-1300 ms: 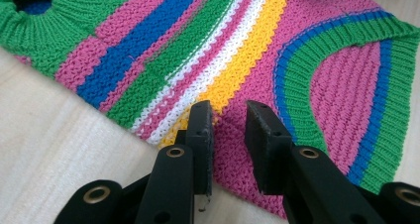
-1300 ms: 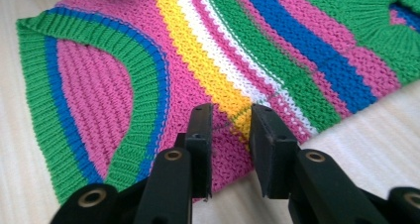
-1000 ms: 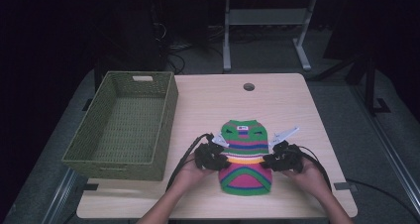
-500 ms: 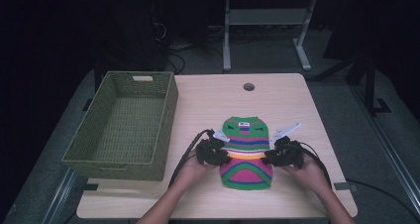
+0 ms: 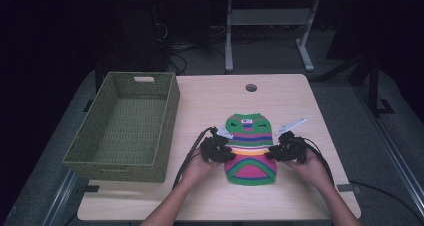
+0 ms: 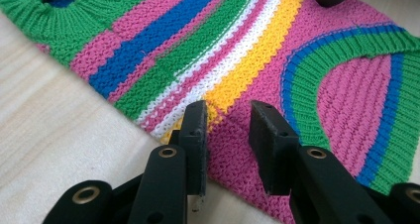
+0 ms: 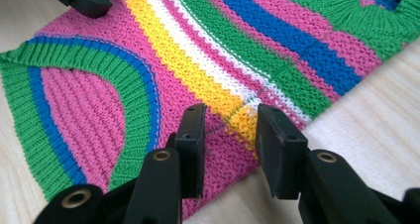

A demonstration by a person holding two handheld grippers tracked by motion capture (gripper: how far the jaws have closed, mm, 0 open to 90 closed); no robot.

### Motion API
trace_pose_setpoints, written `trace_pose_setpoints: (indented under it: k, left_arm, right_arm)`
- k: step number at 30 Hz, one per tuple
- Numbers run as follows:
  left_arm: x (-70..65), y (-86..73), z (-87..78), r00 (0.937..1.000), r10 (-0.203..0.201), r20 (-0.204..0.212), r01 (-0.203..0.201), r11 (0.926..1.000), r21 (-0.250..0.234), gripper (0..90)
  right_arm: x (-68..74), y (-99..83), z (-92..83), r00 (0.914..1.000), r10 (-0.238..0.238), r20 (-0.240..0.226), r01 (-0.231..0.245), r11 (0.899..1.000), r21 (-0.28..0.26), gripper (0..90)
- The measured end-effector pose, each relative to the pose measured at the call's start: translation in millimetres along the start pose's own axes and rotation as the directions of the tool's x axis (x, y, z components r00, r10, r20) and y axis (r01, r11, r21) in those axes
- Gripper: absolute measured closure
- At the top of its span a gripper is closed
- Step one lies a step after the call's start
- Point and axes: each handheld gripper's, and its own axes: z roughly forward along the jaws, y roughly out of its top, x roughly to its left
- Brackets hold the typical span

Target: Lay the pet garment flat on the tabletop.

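A small knitted sweater (image 5: pixel 250 148) with green, pink, blue, white and yellow stripes lies flat on the table, neck toward the far side. My left gripper (image 5: pixel 220 151) sits at its left edge and my right gripper (image 5: pixel 279 152) at its right edge. In the left gripper view the jaws (image 6: pixel 229 112) stand apart over the sweater's (image 6: pixel 237 45) pink and yellow edge, with flat fabric in the gap. In the right gripper view the jaws (image 7: pixel 230 116) are likewise apart over the sweater's (image 7: pixel 198 45) yellow stripe at the edge. Each view also catches the other gripper's tip on the far side of the sweater.
A green woven basket (image 5: pixel 170 111) stands on the left part of the wooden table (image 5: pixel 210 96). A round cable hole (image 5: pixel 251 87) sits near the far edge. Dark floor and a metal stand lie beyond the table.
Both grippers and the sweater have shifted a little toward the far side of the table. The sweater's near hem lies farther from the front edge than before.
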Motion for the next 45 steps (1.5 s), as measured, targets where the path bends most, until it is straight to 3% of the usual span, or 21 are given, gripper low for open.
trace_pose_setpoints:
  k: [3, 4, 5, 14, 19, 21, 24, 29, 35, 45]
  left_arm:
    - [1.6, 2.7, 1.2, 1.0, -0.005, -0.003, 0.005, 1.0, 0.004, 67.9]
    - [3.0, 3.9, 0.8, 0.9999, 0.01, -0.006, -0.01, 0.9997, 0.02, 67.8]
    - [2.0, 4.5, 2.1, 0.9999, -0.009, -0.007, 0.009, 0.9999, 0.009, 67.7]
    - [2.9, 5.7, 2.3, 1.0, -0.001, -0.01, 0.001, 0.9998, 0.017, 66.7]
    - [2.8, 5.6, -0.8, 0.9999, -0.009, -0.006, 0.009, 0.9999, 0.015, 61.9]
    - [3.0, 5.5, -4.5, 1.0, -0.006, -0.004, 0.006, 1.0, 0.002, 61.2]
    - [4.2, 5.8, -9.2, 0.9997, -0.022, 0.011, 0.022, 0.9996, -0.019, 60.3]
    - [5.2, 5.9, -15.3, 0.9994, -0.034, 0.009, 0.034, 0.9985, -0.042, 54.1]
    - [5.5, 2.6, -19.9, 0.9989, -0.044, -0.013, 0.043, 0.9972, -0.061, 42.4]
    - [9.5, -4.0, -24.2, 0.9972, -0.074, 0.002, 0.074, 0.9932, -0.09, 34.8]
  right_arm:
    - [-1.8, 0.0, -0.1, 1.0, 0.008, 0.0, -0.008, 1.0, -0.005, 63.7]
    - [-2.8, 0.0, 0.3, 1.0, 0.008, 0.001, -0.008, 1.0, -0.009, 63.7]
    - [-3.4, 0.1, 0.4, 1.0, 0.01, 0.001, -0.01, 1.0, -0.01, 63.7]
    - [-6.2, -0.3, -0.3, 0.9994, 0.034, 0.006, -0.034, 0.999, -0.018, 62.2]
    - [-4.7, -0.3, -1.1, 0.9993, 0.038, -0.006, -0.038, 0.999, -0.017, 53.9]
    - [-3.2, 0.8, -4.0, 0.9994, 0.034, 0.009, -0.034, 0.999, -0.006, 50.3]
    - [-2.0, 4.4, -12.2, 0.9995, 0.028, 0.014, -0.028, 0.999, -0.031, 48.7]
    - [-3.8, 8.2, -19.5, 0.9991, 0.04, 0.014, -0.04, 0.998, -0.057, 45.8]
    - [-7.8, 3.7, -18.3, 0.9981, 0.061, 0.012, -0.061, 0.998, -0.033, 41.2]
    - [-7.9, 1.0, -23.3, 0.9979, 0.065, 0.005, -0.065, 0.997, -0.045, 37.2]
